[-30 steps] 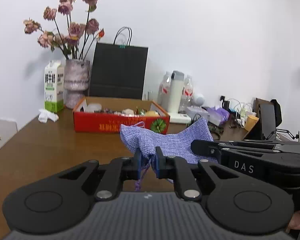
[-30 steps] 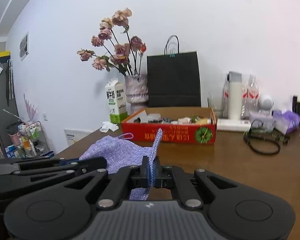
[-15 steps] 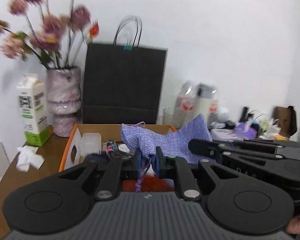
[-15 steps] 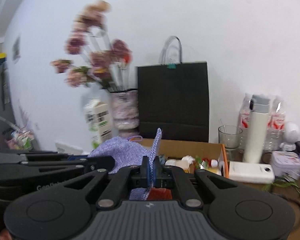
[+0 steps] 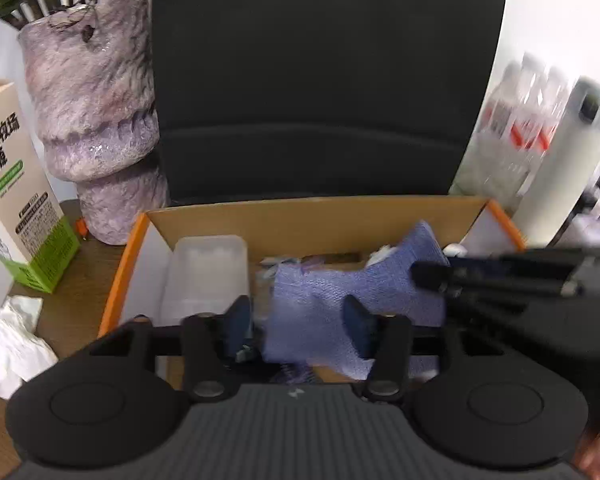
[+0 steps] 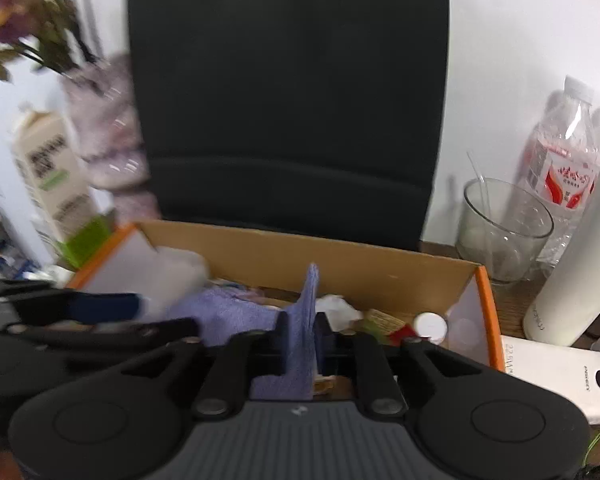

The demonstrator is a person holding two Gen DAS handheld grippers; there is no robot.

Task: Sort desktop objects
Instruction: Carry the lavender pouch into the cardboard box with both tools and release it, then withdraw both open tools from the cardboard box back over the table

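Ahead of both pairs of fingers now sits the shallow cardboard box with orange rims point(image 5: 134, 236), where a second ago it lay well ahead on the table; you have carried the lilac knitted drawstring pouch point(image 5: 340, 296) over it. Your left gripper point(image 5: 298, 322), which half a second ago pinched the pouch's cord, now has its fingers spread, with the fabric slumped between them and not clamped. Your right gripper point(image 6: 302, 334) still has its fingers closed on an upright fold of the pouch point(image 6: 306, 320). I judge the drop half done: release the right side and the pouch should settle among the box's contents.

Beyond the fingers, the tall black paper bag point(image 5: 320, 80) fills the background, its handles cut off. Left of your left fingers a clear plastic container point(image 5: 204, 272) lies in the box. Motion blur smears the right gripper's body in the left view. Whether the pouch already rests on the box's contents is hidden by the gripper bodies. Small items past your right fingers are too jumbled to name.
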